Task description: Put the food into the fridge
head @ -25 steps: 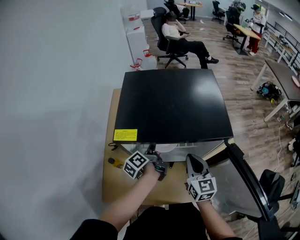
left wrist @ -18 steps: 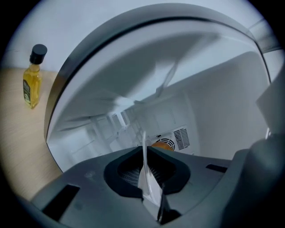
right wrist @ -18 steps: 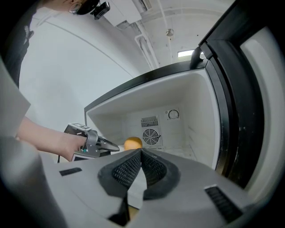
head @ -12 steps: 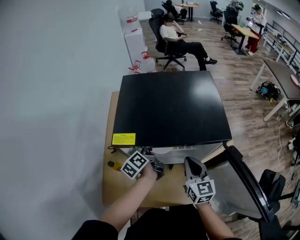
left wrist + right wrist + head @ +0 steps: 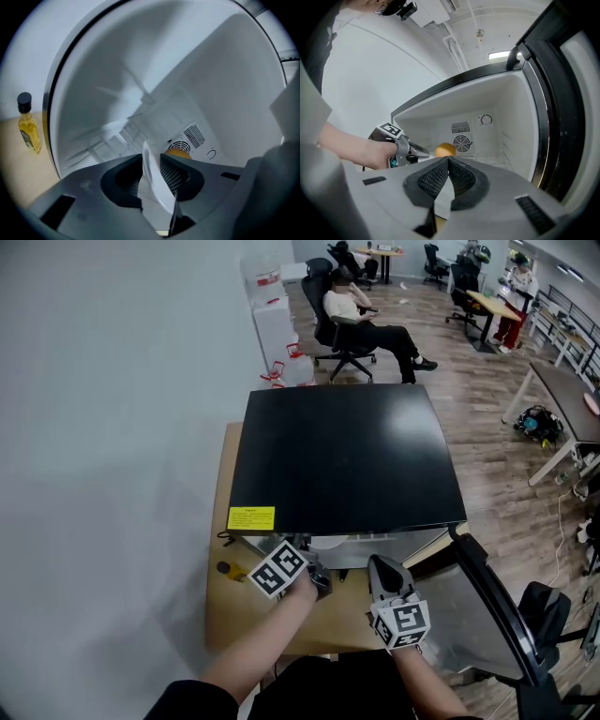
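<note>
A small fridge with a black top point(image 5: 347, 456) stands on a wooden table point(image 5: 220, 615), its door point(image 5: 487, 601) swung open to the right. My left gripper point(image 5: 319, 577) reaches into the white interior point(image 5: 220, 93). Its jaws are opening, with the rim of a white plate point(image 5: 152, 185) still between them. An orange point(image 5: 178, 152) lies on the plate just beyond the jaws. In the right gripper view the orange point(image 5: 445, 150) sits in front of the fridge's back fan, with the left gripper point(image 5: 424, 152) beside it. My right gripper point(image 5: 448, 160) hangs shut and empty before the opening.
A small bottle of yellow liquid with a black cap point(image 5: 27, 124) stands on the table left of the fridge point(image 5: 230, 569). The open door point(image 5: 553, 117) bounds the right side. A person sits in an office chair point(image 5: 352, 315) far behind the fridge.
The left gripper's marker cube has shifted slightly to the right at the fridge opening. The right gripper has hardly moved.
</note>
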